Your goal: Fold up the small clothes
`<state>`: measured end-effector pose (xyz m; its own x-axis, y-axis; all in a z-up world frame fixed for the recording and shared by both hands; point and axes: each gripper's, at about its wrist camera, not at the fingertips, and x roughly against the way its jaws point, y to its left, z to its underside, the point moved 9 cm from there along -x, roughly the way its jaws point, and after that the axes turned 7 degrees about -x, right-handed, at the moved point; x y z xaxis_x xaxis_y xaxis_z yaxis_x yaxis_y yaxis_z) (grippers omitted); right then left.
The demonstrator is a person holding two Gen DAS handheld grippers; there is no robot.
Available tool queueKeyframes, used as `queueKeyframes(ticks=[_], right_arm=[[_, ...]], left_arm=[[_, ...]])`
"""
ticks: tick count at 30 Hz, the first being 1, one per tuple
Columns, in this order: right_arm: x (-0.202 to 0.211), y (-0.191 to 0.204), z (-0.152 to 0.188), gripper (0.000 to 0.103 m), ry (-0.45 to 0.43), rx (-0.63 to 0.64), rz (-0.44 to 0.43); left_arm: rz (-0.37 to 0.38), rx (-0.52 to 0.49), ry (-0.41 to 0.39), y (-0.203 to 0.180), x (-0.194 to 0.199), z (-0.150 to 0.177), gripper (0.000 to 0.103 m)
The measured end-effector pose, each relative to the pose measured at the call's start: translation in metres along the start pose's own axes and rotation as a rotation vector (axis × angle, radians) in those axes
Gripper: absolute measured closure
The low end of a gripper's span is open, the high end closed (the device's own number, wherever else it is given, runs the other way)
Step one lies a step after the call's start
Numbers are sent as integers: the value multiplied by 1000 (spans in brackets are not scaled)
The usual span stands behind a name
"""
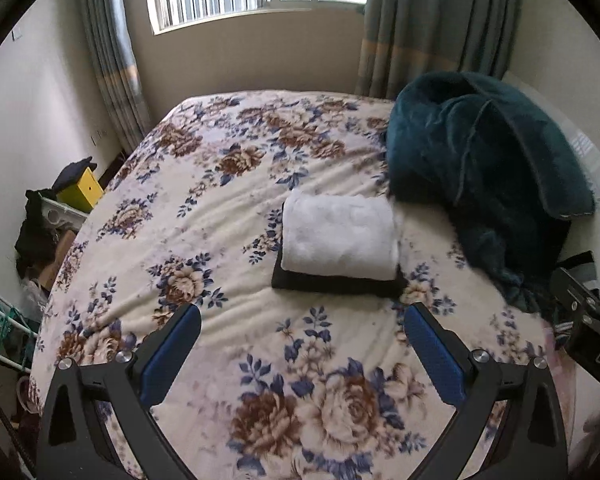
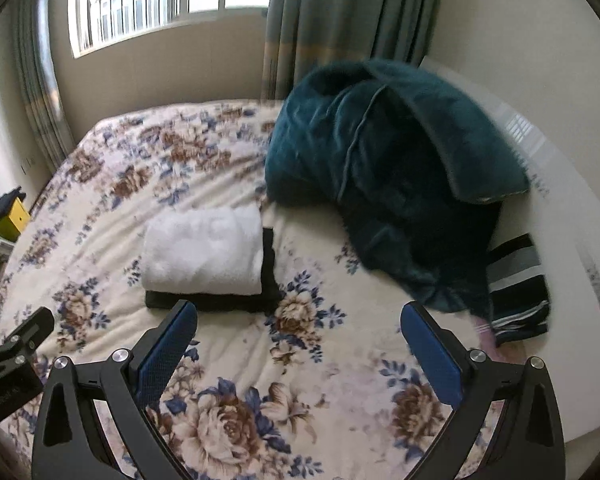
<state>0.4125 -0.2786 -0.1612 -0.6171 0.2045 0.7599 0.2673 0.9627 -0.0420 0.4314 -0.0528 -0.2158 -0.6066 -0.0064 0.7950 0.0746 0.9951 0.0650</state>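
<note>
Two views. Left wrist: left gripper [image 1: 302,322] gapes wide, empty; beyond its fingertips a folded white cloth [image 1: 339,236] sits stacked on a folded black garment [image 1: 336,284], likely finished. Right wrist: right gripper [image 2: 298,320] equally spread, empty; striped clothing [image 2: 518,288] past its right finger, probably next.

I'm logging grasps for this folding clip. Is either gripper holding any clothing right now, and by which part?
Nothing is held. The left gripper and right gripper are both open over the floral bedspread, short of the folded white garment.
</note>
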Motion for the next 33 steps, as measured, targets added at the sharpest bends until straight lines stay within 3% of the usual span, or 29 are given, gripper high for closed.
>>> queueKeyframes(ticks=[8,17,25,33], right_arm=[[139,-39,-6,0,-109,2,-48],[242,-63,-9,0,-195,7,-79],[290,-72,-16,0,-246,25,-105],[295,-72,-18,0,-246,46,-134]], left_arm=[[-6,-19,-109,-10,104,2,0],[-9,8,-206,-9,174,2,0],[-37,25,-230,-4,192,7,0],[-65,35,-234,-2,198,9,0]])
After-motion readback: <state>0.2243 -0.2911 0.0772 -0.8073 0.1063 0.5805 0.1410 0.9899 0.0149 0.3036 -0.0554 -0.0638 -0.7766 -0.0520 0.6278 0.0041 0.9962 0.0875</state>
